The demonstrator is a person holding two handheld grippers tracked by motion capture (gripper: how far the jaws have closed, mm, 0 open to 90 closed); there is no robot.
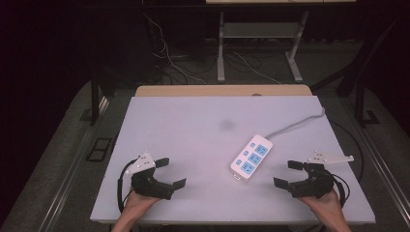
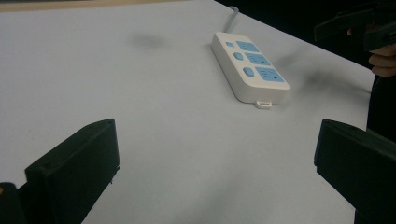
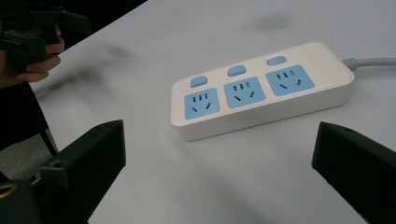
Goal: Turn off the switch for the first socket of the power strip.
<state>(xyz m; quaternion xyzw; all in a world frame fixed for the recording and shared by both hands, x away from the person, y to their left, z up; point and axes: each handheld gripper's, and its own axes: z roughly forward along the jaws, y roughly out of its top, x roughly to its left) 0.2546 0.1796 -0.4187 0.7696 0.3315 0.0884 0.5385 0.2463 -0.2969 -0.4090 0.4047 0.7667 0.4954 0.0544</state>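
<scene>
A white power strip [image 1: 251, 157] with three blue sockets and blue switches lies on the pale table [image 1: 193, 130], right of centre; its grey cable [image 1: 300, 123] runs off to the far right edge. My left gripper [image 1: 170, 173] rests near the front left, jaws wide apart, open with nothing between them; the power strip [image 2: 250, 67] lies well ahead of it. My right gripper [image 1: 288, 174] sits at the front right, open and empty, with the power strip [image 3: 261, 88] just beyond its jaws and apart from them.
A wooden board edge [image 1: 222, 90] runs behind the table. Table legs [image 1: 221, 48] and loose cables [image 1: 169, 63] stand on the dark floor beyond. A faint dark smudge [image 1: 226, 124] marks the table's middle.
</scene>
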